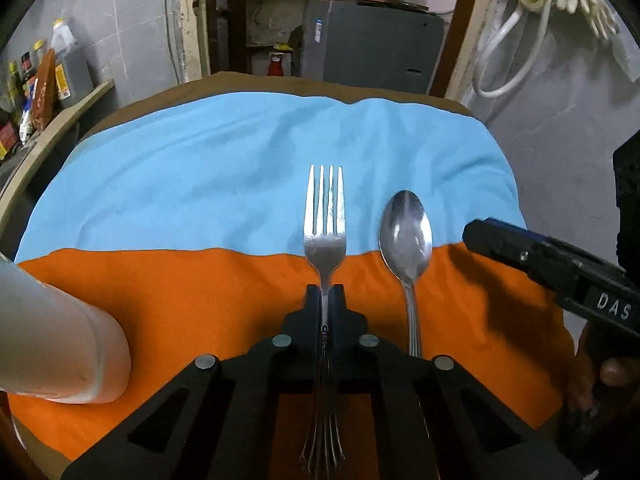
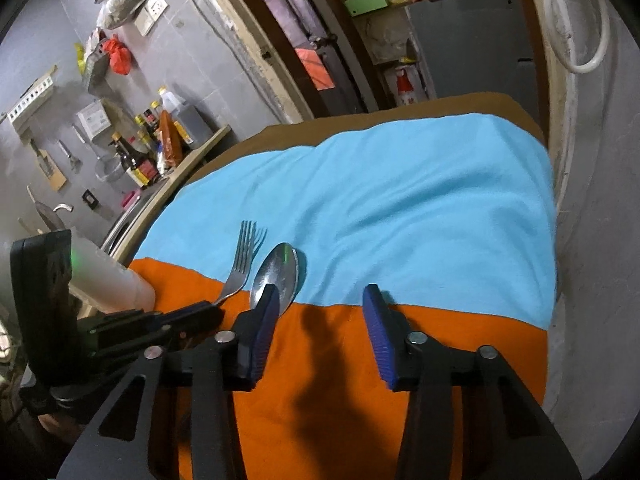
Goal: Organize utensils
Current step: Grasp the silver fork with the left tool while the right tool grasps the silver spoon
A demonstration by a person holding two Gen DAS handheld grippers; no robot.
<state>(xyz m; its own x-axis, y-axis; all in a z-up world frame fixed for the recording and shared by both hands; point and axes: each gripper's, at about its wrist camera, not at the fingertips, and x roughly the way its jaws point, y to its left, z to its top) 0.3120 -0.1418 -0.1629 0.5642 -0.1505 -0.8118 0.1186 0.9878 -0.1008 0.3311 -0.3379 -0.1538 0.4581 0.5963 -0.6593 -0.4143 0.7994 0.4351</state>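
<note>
A table draped in two cloths, one blue cloth (image 1: 240, 168) covering the far half and one orange cloth (image 1: 192, 304) covering the near half, fills a cramped kitchen with grey tiled walls, a counter (image 2: 188, 160) of sauce bottles (image 2: 136, 160) at far left and a grey cabinet (image 1: 372, 44) beyond the far edge. Two grippers work over it. The left gripper (image 1: 326, 300) is clenched on the neck of one fork (image 1: 325, 216), the fingers pressed to either side of the handle; the fork's tines point away over the blue cloth, its bowl straddling the seam between the cloths, its handle running back under the gripper. One spoon (image 1: 406, 236) lies just right of the fork and parallel to it, apart from it, bowl up across the same seam, handle on the orange. The right gripper (image 2: 320, 320) hangs released to the right of the spoon, its two blue-padded fingers (image 2: 378, 332) spread wide with only orange cloth between them; in its own view the left pad overlaps the spoon's bowl, and whether it touches cannot be told. One pale cylindrical container (image 1: 60, 340) stands on the orange cloth at near left, clear of both utensils. A white hose (image 1: 508, 60) hangs on the wall at far right.
</note>
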